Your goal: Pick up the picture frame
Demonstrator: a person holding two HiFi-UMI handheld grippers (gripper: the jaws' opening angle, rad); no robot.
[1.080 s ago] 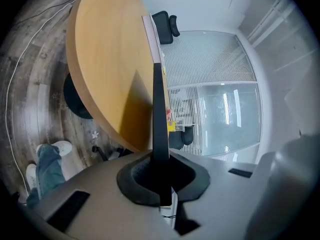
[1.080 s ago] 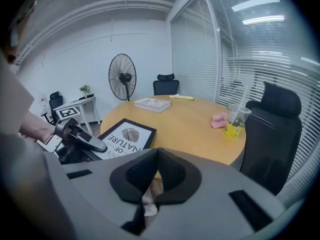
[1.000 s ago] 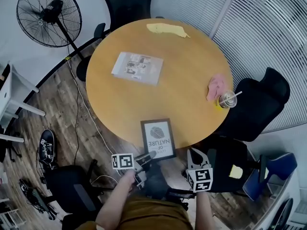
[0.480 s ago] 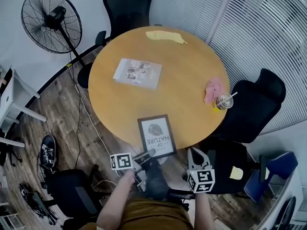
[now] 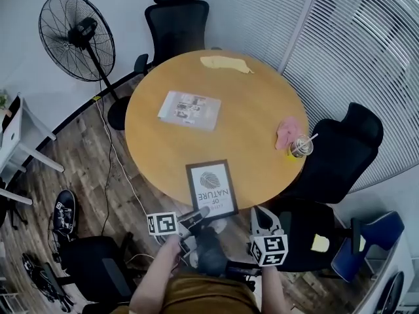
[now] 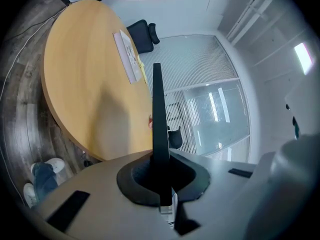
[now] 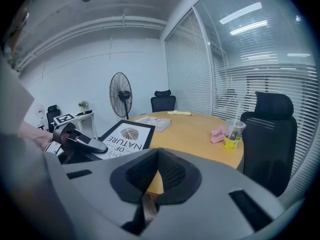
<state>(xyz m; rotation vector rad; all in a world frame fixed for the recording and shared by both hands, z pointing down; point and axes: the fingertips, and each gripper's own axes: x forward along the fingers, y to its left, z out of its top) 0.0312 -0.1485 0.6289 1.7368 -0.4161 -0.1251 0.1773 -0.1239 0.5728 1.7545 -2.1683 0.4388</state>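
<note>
Compared with a second ago, the desk (image 5: 262, 110) sits a little further off in the head view. The frame (image 5: 211, 188) keeps its place at the near rim, with its near end past the edge and, in the right gripper view, tipped up off the wood, so we judge the lift only just begun. Our left gripper (image 5: 200, 212) is clamped on that near edge, the frame edge-on between its jaws, while the right gripper (image 5: 257, 213) hangs just beside it, jaws together on nothing.
</note>
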